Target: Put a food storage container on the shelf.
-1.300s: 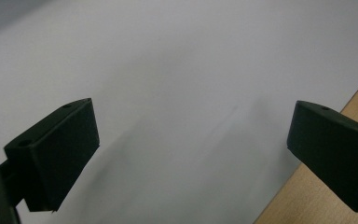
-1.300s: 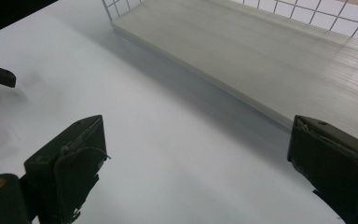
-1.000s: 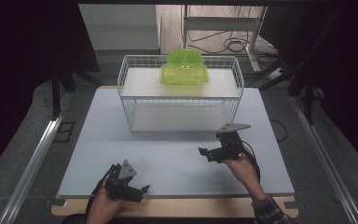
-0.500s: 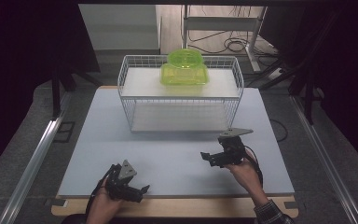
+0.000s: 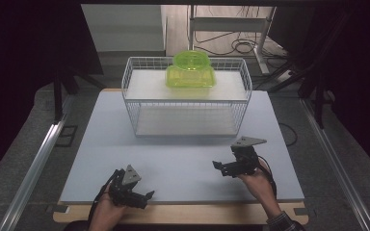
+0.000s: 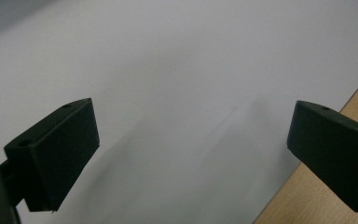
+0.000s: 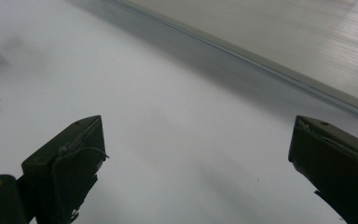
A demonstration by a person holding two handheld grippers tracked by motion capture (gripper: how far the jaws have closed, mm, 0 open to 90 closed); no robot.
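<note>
Left gripper (image 5: pixel 142 197) sits low at the near edge of the white table (image 5: pixel 183 159), jaws spread wide, nothing between them; its own view shows bare white surface and the wooden edge strip (image 6: pixel 349 140) at right. Right gripper (image 5: pixel 224 168) hovers over the near-right part of the table, jaws also wide apart and empty, grey plate (image 5: pixel 248 141) on top. White wire basket (image 5: pixel 187 98) stands at the far centre, well apart from both grippers. Green translucent plastic container (image 5: pixel 190 72) rests on the basket's upper shelf, toward the back
</note>
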